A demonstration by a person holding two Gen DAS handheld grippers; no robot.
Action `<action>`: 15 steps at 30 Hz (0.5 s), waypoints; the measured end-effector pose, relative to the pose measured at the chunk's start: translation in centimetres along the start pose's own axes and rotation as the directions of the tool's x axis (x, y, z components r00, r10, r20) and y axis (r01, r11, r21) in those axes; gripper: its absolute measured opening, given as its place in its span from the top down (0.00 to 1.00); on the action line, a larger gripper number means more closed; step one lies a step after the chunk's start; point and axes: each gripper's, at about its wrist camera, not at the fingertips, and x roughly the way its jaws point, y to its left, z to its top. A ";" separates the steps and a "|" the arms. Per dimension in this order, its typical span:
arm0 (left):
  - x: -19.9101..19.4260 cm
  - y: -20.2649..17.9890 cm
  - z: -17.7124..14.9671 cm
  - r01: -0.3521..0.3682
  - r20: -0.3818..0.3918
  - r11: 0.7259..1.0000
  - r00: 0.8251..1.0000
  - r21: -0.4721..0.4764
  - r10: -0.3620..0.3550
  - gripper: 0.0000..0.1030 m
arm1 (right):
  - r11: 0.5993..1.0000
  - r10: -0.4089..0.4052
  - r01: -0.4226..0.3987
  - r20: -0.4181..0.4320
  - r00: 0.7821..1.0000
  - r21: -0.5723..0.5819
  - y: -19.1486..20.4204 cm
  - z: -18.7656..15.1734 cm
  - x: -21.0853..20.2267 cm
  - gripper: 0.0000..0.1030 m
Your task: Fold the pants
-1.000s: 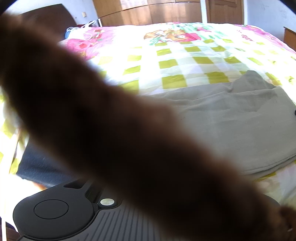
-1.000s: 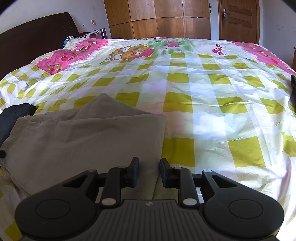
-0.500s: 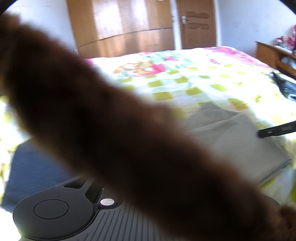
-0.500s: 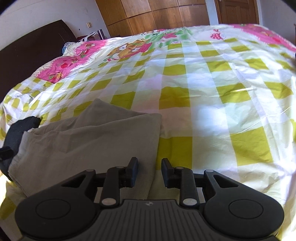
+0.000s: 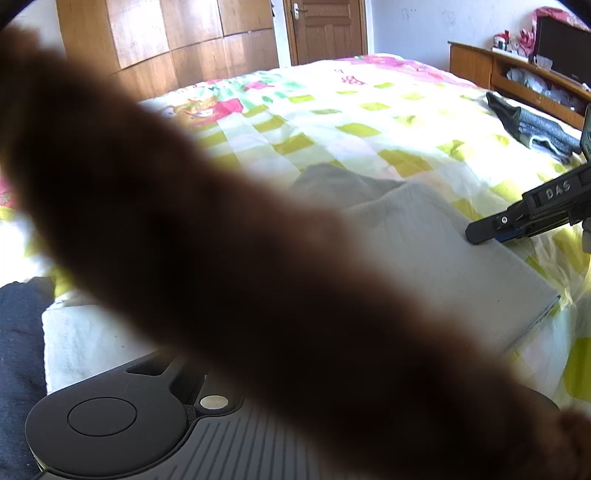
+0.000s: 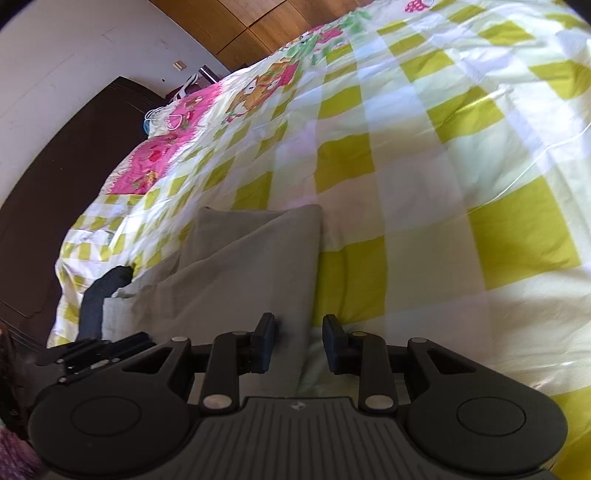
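Pants (image 6: 236,280) lay folded into a grey rectangular stack on the bedspread (image 6: 461,166), near edge of the bed, left of centre in the right wrist view. A second grey layer stuck out from under the top fold at the far-left corner.

Right gripper (image 6: 299,341): jaws parted, nothing between them. It straddled the right edge of the pants at the near end, left finger (image 6: 264,341) over the fabric, right finger (image 6: 334,341) over the yellow-and-white checks just beside it. Contact with the cloth: can't tell.

Left gripper (image 6: 92,356): only part of its black body showed at the left of the right wrist view, near the left end of the pants. In its own view a blurred brown shape (image 5: 240,258) sat close to the lens and covered both fingers, so open or closed: can't tell.

Left wrist view also showed the right gripper's tip (image 5: 532,212) reaching in from the right, over the far-right corner of the pants (image 5: 461,266).

Other items: dark garment (image 6: 99,295) at the far-left end of the pants, touching them. Folded grey-green clothes (image 5: 535,129) lay well apart at the far right of the bed, beside a wooden shelf unit (image 5: 517,79). Dark headboard (image 6: 55,192) on the left, wooden wardrobe (image 5: 177,40) and door (image 5: 327,27) at the far wall.
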 end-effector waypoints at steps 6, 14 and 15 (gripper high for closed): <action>0.4 -0.7 0.2 0.008 -0.011 1.000 1.000 0.017 -0.008 0.81 | 0.988 0.121 -0.118 -0.020 0.992 0.102 -1.6 0.2 0.7 0.68; 1.5 -2.4 0.6 0.008 -0.034 0.998 0.999 0.062 -0.006 0.83 | 0.991 0.115 -0.113 -0.014 0.993 0.078 0.8 0.1 1.3 0.77; 1.6 -2.7 0.7 0.011 -0.036 0.997 0.999 0.071 -0.008 0.83 | 0.988 0.113 -0.115 0.019 0.993 0.106 0.1 0.4 0.5 0.78</action>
